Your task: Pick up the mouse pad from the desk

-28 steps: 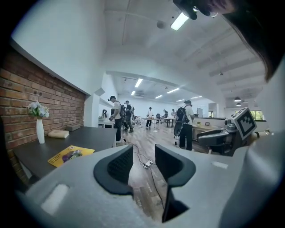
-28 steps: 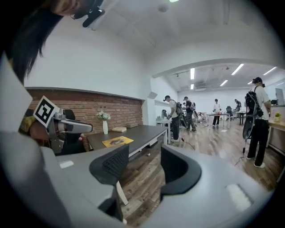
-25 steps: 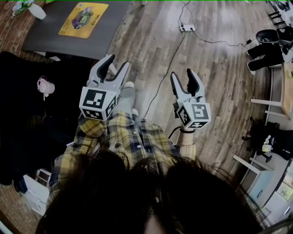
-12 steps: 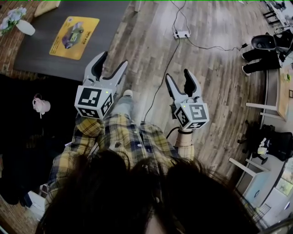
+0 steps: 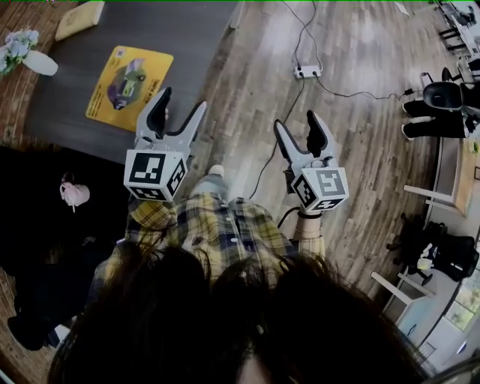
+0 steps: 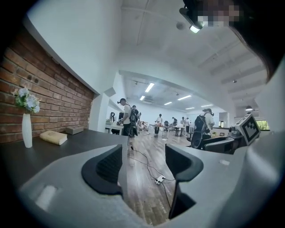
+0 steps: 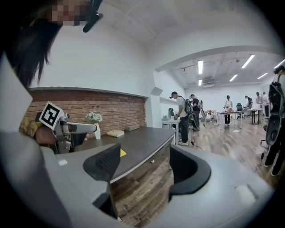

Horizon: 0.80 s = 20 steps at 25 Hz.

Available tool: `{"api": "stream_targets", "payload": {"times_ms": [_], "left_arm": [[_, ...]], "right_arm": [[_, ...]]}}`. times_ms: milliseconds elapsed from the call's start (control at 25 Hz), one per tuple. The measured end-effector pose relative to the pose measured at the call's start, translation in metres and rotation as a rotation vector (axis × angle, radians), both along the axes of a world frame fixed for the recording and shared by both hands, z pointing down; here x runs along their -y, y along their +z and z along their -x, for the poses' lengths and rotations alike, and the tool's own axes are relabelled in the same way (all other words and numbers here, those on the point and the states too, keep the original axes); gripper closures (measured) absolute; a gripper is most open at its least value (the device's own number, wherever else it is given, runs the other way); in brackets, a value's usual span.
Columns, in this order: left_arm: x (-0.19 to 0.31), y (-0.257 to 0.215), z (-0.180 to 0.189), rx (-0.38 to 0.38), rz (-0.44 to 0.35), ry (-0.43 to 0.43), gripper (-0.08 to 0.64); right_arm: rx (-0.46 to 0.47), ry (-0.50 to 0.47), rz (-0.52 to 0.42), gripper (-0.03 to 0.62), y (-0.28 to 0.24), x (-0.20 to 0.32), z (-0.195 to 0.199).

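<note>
Desk (image 5: 195,37) top is wide open all round the mouse pad (image 5: 129,88). Only a vase (image 5: 36,63) at its 10 o'clock and a beige block (image 5: 79,19) at 11, both well apart. Power strip (image 5: 307,71) lies on the floor at 3 o'clock.

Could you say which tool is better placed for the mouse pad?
Left, probably: left tool hangs by the desk edge near the mouse pad; right tool is over floor. Both tools' jaws are opening, empty.
</note>
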<state>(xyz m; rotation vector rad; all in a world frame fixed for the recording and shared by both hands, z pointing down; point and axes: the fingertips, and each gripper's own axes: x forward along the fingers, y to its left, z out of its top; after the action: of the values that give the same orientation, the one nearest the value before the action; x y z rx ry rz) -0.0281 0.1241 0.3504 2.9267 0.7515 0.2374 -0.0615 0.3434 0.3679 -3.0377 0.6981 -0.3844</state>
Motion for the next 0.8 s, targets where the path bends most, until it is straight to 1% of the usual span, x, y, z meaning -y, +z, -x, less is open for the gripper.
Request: {"api": "stream_targets", "payload": {"times_ms": [240, 360, 600, 800], "left_arm": [[0.05, 0.007, -0.019, 0.021, 0.012, -0.123, 0.239], [0.074, 0.008, -0.017, 0.021, 0.016, -0.19, 0.232], [0.123, 0.011, -0.006, 0.021, 0.019, -0.352, 0.218], [0.159, 0.013, -0.01, 0.008, 0.025, -0.495, 0.215]], "right_arm": [[0.006, -0.121, -0.012, 0.25, 0.0, 0.05, -0.042], [0.009, -0.186, -0.017, 0.247, 0.001, 0.075, -0.055], [0.013, -0.342, -0.016, 0.242, 0.003, 0.127, -0.084], [0.004, -0.486, -0.007, 0.239, 0.004, 0.172, -0.121]]}}
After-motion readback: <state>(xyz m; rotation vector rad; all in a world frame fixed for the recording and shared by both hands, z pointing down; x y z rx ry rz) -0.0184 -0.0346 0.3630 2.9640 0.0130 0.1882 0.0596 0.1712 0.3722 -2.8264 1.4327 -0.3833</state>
